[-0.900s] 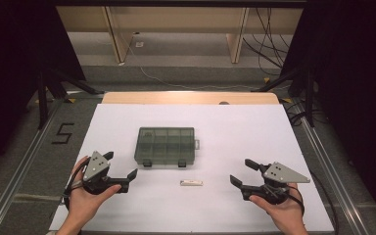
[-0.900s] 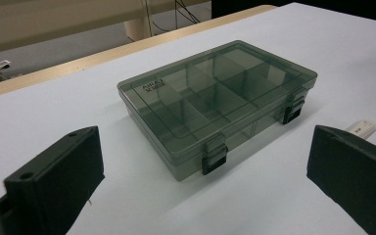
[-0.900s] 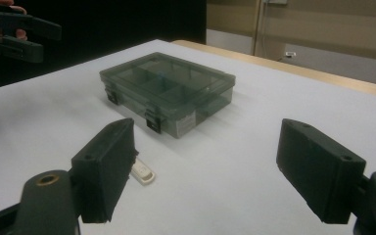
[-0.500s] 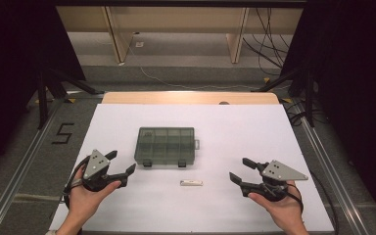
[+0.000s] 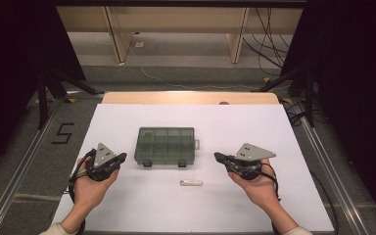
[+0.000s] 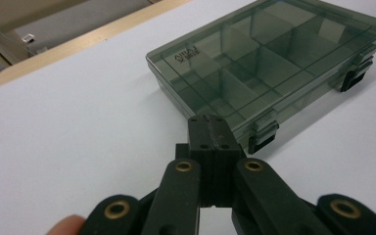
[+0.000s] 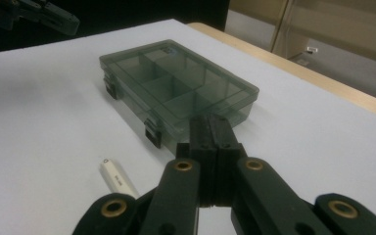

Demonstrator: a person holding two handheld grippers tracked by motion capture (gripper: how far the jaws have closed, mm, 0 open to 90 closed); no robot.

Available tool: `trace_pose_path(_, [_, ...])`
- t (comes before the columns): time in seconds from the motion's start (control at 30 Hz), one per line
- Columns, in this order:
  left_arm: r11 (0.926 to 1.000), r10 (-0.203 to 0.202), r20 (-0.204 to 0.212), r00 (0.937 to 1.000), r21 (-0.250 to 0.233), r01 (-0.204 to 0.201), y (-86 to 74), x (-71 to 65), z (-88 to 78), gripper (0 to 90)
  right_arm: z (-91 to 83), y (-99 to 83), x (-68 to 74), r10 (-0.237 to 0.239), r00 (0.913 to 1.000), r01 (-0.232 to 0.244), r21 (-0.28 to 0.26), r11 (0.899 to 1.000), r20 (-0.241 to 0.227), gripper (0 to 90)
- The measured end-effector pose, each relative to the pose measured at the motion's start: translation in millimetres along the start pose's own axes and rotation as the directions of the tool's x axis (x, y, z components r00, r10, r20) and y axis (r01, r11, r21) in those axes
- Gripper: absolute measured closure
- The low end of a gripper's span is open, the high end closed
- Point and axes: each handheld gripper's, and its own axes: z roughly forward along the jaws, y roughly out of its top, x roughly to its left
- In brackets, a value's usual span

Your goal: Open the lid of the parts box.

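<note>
Flanking the closed plastic box (image 5: 166, 145) at mid-tabletop (image 5: 274, 132), your left gripper (image 5: 119, 159) and right gripper (image 5: 219, 157) have jaws pressed together, empty; a small white tube (image 5: 191, 183) lies nearer you.

A black "5" (image 5: 62, 133) is marked on the floor left of the counter (image 5: 127, 117). The embossed mark on the compartment box (image 6: 188, 53) lid and the print on the small white stick (image 7: 119, 183) are too small to read.

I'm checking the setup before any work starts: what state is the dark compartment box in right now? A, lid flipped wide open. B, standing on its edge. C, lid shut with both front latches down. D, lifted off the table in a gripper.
C: the compartment box lies flat on the white table, lid down, both front latches closed.
</note>
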Motion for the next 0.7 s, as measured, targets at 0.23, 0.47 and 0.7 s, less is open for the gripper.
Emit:
trace_pose_path(0.23, [0.9941,0.052,0.032,0.9981,0.094,-0.055,-6.5,12.3,12.8,89.6,30.2,2.4,-0.8,0.022,0.9993,-0.02,0.082,0.996,-0.03,90.0])
trace_pose_path(0.47, [0.9901,0.033,0.04,0.9987,0.135,-0.038,-12.5,13.7,31.9,89.6,57.3,-1.9,-2.2,0.037,0.9975,-0.025,0.184,0.983,-0.061,90.0])
trace_pose_path(0.7, [0.9868,0.055,0.047,0.9973,0.15,-0.062,-15.9,15.4,42.2,89.5,79.0,-10.9,-1.9,0.029,0.9965,-0.007,0.272,0.962,-0.078,90.0])
